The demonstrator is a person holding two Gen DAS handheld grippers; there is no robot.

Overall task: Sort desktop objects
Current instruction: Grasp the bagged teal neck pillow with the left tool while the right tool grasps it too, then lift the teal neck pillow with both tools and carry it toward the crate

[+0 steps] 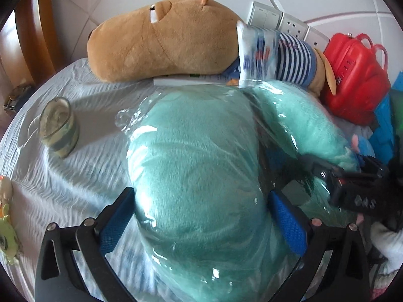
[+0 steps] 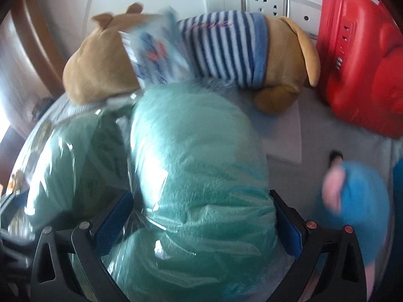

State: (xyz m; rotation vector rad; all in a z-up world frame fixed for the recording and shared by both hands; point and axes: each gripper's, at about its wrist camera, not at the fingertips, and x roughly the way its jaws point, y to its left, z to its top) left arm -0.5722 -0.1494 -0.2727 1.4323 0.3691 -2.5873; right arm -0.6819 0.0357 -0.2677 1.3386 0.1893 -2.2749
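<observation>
A teal plush neck pillow in a clear plastic bag (image 1: 196, 166) lies on the white cloth. My left gripper (image 1: 201, 201) grips one arm of it between its blue pads. My right gripper (image 2: 201, 201) grips the pillow's other arm (image 2: 201, 166); its black body shows in the left wrist view (image 1: 352, 188). A brown plush dog in a striped shirt (image 1: 161, 42) lies behind the pillow, also in the right wrist view (image 2: 226, 50). The bag's printed top (image 1: 257, 52) rests against the dog.
A glass jar (image 1: 59, 127) stands on the cloth at left. A red toy suitcase (image 2: 360, 60) stands at the right by wall sockets (image 2: 264, 2). A blue and pink plush toy (image 2: 357, 193) lies at right. Wooden furniture (image 1: 35, 30) is far left.
</observation>
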